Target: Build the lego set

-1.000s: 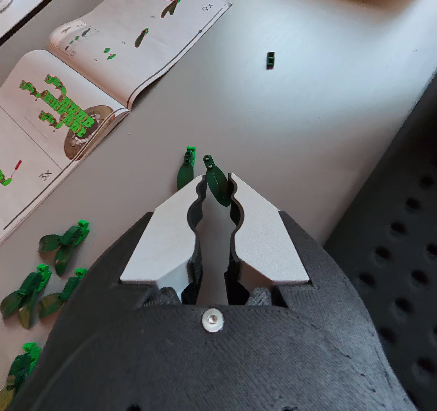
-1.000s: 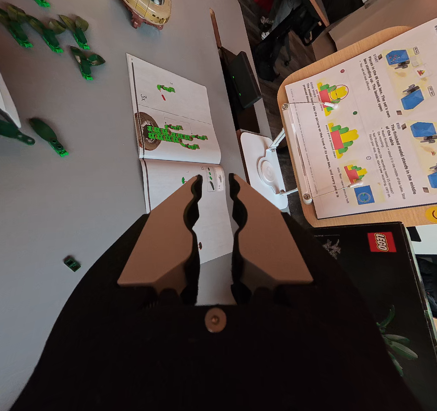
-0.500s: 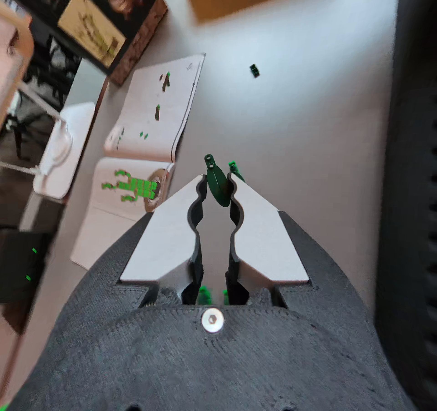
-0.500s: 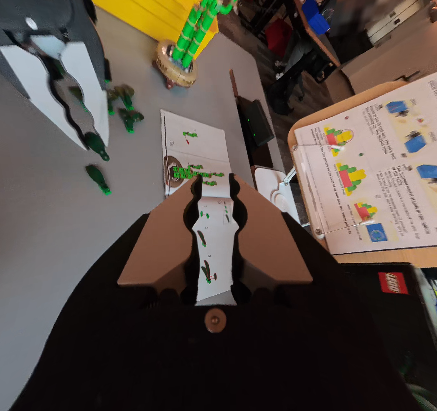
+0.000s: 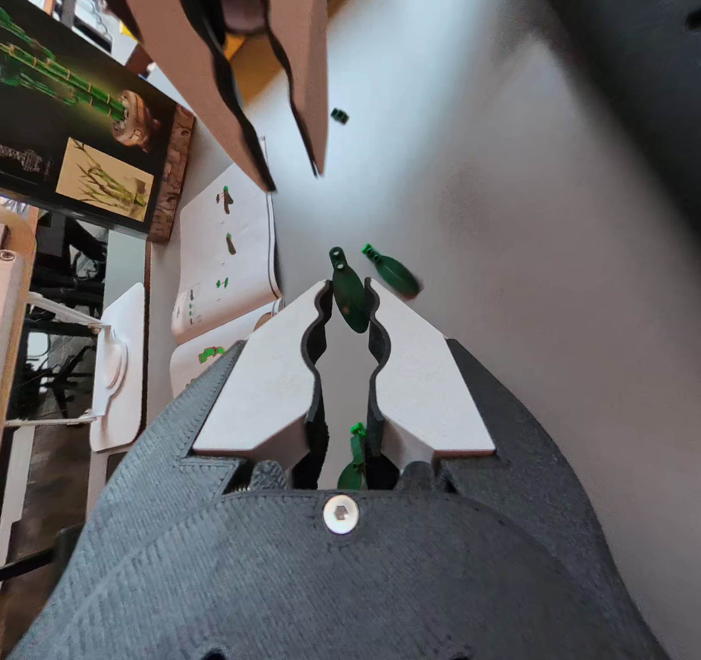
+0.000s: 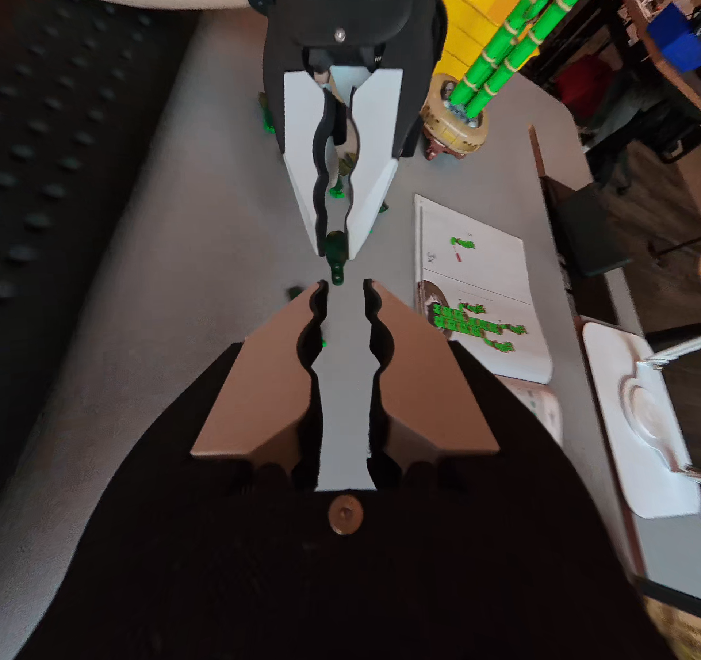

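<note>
Leaf piece [image 5: 349, 302], dark green, is sitting pinched at the tips of the left gripper [image 5: 349, 289] above the bench [image 5: 512, 224], stud end offered outward, seemingly so the right gripper [image 6: 344, 285], fingers parted and empty, can take it.

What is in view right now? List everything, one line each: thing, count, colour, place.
held leaf piece: one, dark green, pinched in the left gripper's tips
loose leaf piece: one, dark green with a bright green clip, on the grey table
small brick: one, dark green, farther off on the table
instruction booklet: one, white, open on the table
bamboo model: one, green stalks in a tan pot
set box: one, black, table edge
left gripper: white fingers, shut on the leaf
right gripper: brown fingers, open, facing the leaf
</note>
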A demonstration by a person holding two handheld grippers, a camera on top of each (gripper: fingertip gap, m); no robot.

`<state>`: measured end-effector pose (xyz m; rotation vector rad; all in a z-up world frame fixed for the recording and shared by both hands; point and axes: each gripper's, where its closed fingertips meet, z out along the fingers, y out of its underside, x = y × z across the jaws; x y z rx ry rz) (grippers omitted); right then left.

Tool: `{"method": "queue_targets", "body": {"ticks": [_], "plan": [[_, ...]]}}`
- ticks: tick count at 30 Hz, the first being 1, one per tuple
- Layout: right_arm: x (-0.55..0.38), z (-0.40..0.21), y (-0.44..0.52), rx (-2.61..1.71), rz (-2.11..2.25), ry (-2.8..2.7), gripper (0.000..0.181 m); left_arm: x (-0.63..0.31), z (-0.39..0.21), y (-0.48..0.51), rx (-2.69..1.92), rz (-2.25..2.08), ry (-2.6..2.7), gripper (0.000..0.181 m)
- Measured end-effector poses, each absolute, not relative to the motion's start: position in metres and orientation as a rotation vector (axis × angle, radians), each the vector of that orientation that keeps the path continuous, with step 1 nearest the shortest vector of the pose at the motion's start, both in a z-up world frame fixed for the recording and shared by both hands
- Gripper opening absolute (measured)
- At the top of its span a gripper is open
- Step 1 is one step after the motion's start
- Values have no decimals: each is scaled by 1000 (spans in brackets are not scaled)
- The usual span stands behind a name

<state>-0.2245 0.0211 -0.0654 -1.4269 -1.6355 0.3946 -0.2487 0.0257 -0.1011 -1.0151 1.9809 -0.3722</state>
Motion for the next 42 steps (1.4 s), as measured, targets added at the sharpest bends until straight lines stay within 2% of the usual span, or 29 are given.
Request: {"method": "queue_targets", "body": {"ticks": [4, 9, 14, 18, 20, 25, 29, 34, 42], "plan": [[-236, -93, 22, -1419, 374, -1664, 18, -243, -96, 19, -959, -390, 1975, 15], [-244, -103, 21, -1428, 416, -1662, 6, -244, -109, 18, -980, -424, 2008, 15], [-240, -105, 27, -1461, 378, -1628, 6, -241, -110, 24, -1084, -438, 1950, 15], [-238, -103, 31, -1482, 360, -1590, 5, -237, -111, 34, -1233, -416, 1889, 31], [-238, -102, 31, -1482, 364, -1585, 6, -233, -110, 31, -1238, -430, 1883, 34], [-240, -99, 30, -1451, 361, -1579, 6, -230, -117, 35, -1219, -327, 1911, 15], [-239, -95, 24, -1430, 435, -1574, 19, -229, -112, 35, -1195, -341, 1884, 14], [-237, -79, 23, -1384, 557, -1492, 12, -230, -103, 32, -1203, -419, 1854, 14], [-238, -77, 20, -1306, 433, -1547, 6, -229, -101, 26, -1223, -481, 1857, 14]]}}
